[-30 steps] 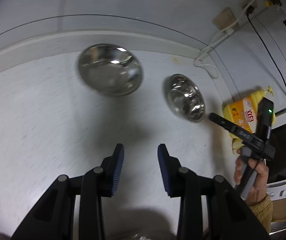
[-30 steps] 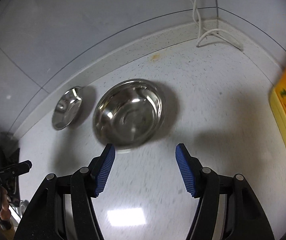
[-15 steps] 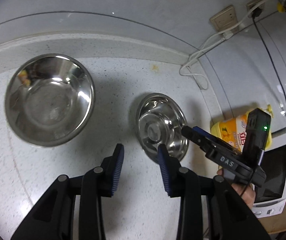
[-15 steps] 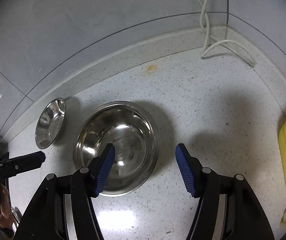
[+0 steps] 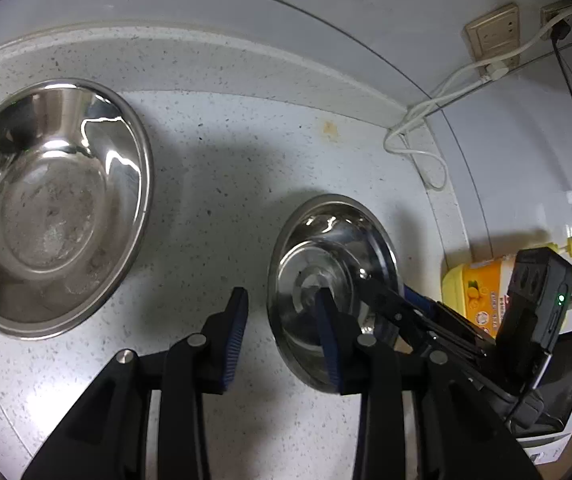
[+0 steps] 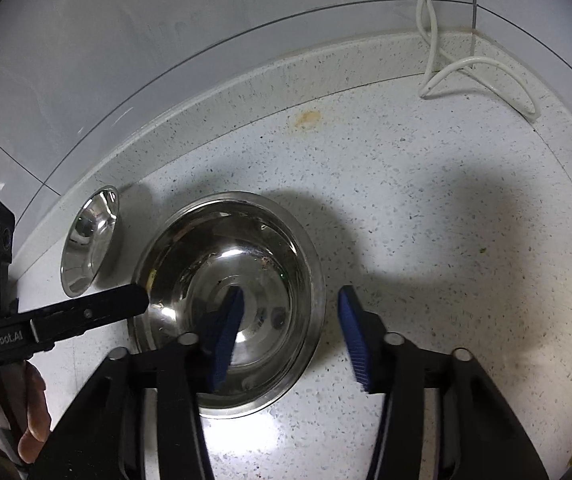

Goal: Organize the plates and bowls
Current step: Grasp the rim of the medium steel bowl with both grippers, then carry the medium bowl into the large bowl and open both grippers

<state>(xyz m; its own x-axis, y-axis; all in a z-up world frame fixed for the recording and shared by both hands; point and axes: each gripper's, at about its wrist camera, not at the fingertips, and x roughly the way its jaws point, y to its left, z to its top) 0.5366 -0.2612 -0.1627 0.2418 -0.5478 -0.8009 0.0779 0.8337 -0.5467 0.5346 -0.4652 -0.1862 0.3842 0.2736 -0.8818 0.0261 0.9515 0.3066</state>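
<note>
Two steel bowls sit on the speckled counter. In the left wrist view the large bowl (image 5: 50,208) is at the left and the small bowl (image 5: 331,288) at the right. My left gripper (image 5: 282,336) is open, straddling the small bowl's left rim, one finger inside. In the right wrist view my right gripper (image 6: 289,332) is open, straddling the right rim of the small bowl (image 6: 230,300), its left finger inside. The other bowl (image 6: 90,246) lies further left by the backsplash. The right gripper (image 5: 413,316) also shows in the left wrist view.
A yellow detergent bottle (image 5: 481,300) stands right of the small bowl, with a white appliance (image 5: 565,400) beyond it. A white cable (image 6: 469,72) loops on the counter by the back corner. Wall sockets (image 5: 493,34) are above it.
Both grippers have come down and forward onto the small bowl from opposite sides. The bowls look larger and closer. Jaws stayed open.
</note>
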